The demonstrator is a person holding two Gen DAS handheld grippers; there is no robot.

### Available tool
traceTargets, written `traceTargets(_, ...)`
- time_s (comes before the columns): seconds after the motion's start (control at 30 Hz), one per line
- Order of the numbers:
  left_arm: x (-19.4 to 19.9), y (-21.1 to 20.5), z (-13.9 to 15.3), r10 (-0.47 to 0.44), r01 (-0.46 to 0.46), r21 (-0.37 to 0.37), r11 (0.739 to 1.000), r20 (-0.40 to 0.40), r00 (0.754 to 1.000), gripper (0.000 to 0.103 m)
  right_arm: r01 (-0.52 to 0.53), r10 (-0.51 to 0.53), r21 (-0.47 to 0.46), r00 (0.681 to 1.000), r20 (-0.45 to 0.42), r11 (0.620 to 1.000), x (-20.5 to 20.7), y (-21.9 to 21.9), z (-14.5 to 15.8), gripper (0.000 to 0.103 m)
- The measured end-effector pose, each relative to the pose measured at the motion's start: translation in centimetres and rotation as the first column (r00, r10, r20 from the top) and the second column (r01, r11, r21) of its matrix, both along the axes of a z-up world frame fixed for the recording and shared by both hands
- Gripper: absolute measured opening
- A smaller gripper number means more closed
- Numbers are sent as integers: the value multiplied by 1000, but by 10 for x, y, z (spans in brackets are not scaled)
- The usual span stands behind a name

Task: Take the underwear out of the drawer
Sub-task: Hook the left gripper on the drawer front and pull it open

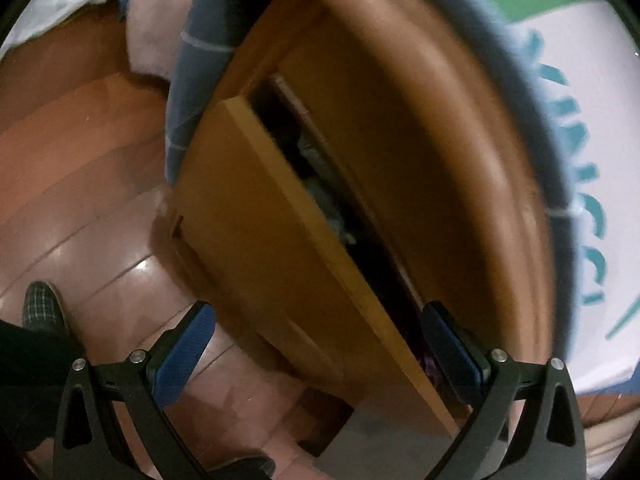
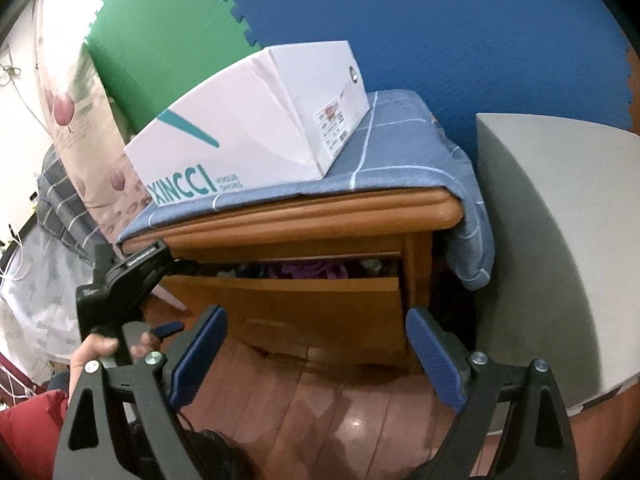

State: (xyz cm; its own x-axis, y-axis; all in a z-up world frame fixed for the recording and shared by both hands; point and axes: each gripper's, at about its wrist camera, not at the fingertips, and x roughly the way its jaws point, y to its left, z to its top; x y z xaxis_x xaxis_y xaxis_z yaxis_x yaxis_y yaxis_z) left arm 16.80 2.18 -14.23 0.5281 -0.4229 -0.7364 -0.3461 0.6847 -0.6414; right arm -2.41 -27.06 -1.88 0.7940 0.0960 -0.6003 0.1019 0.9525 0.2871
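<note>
Dim indoor light; left view motion-blurred; glare on the floor [image 2: 356, 422]; fisheye edges bend, corners black.

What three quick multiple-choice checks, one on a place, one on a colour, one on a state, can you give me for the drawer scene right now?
1. Where is the white shoebox?
A. on the floor
B. on the cloth-covered cabinet top
C. inside the drawer

2. What colour is the cloth over the cabinet?
A. red
B. plain yellow
C. blue with pale lines

3. How does the drawer stand?
A. partly pulled out
B. fully shut
C. lifted out onto the floor

Answers: 1 B, the box sits on the cloth atop the cabinet. 2 C, blue with pale grid lines. 3 A, a gap shows clothes inside, and the open left gripper straddles the drawer front.
</note>
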Motion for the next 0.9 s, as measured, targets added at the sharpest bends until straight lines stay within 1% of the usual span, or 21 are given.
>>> traceTargets(0.1, 9, 7, -12, 21, -23, -34, 999, -31, 999, 102, -17, 17, -2, 1000, -5, 1000, 2, 4, -2, 93)
traceTargets(0.13, 7, 7, -16, 25, -27, -38, 999, -34, 999, 102, -22, 22, -6, 1000, -5, 1000, 2, 6, -2, 93)
traceTargets(0.17, 8, 9, -20, 30, -32, -53, 998, -29, 999, 103, -27, 27, -6, 1000, -5, 1000, 2, 7, -2, 93)
traceTargets(0.23, 8, 9, -24, 30, -31, -61, 998, -13, 999, 103, -33, 33, -5, 999, -8, 999, 3, 8, -3, 93)
traceTargets(0.3, 8, 9, -28, 28, -28, -93, 995, -2, 1000, 103, -39, 39, 0, 999, -12, 999, 4, 9, -4, 93)
traceTargets(0.4, 4, 6, -37, 39, -37, -131, 991, 6, 999, 103, -46, 46, 0, 999, -19, 999, 5, 11, -5, 93)
traceTargets(0.43, 4, 7, -41, 44, -44, -138, 989, -2, 999, 103, -48, 48, 0, 999, -21, 999, 5, 11, -5, 93)
traceTargets(0.47, 2, 6, -42, 52, -54, -137, 989, -20, 998, 103, -51, 51, -1, 998, -24, 999, 5, 12, -6, 93)
traceTargets(0.5, 1, 7, -48, 61, -65, -186, 980, -26, 998, 103, -53, 52, -4, 998, -26, 999, 5, 12, -6, 93)
traceTargets(0.57, 1, 8, -58, 79, -88, -236, 968, -45, 996, 103, -58, 58, -1, 998, -30, 998, 6, 13, -7, 93)
traceTargets(0.63, 5, 7, -61, 86, -98, -237, 967, -62, 994, 103, -60, 60, 0, 998, -31, 998, 6, 13, -7, 93)
traceTargets(0.73, 15, 8, -66, 106, -132, -246, 960, -115, 988, 103, -63, 63, 3, 998, -31, 998, 7, 13, -6, 93)
traceTargets(0.8, 22, 8, -72, 129, -174, -262, 949, -181, 975, 103, -65, 65, 2, 997, -32, 998, 8, 13, -7, 93)
traceTargets(0.9, 28, 8, -78, 144, -205, -258, 944, -237, 961, 103, -66, 67, 6, 997, -35, 998, 8, 13, -7, 93)
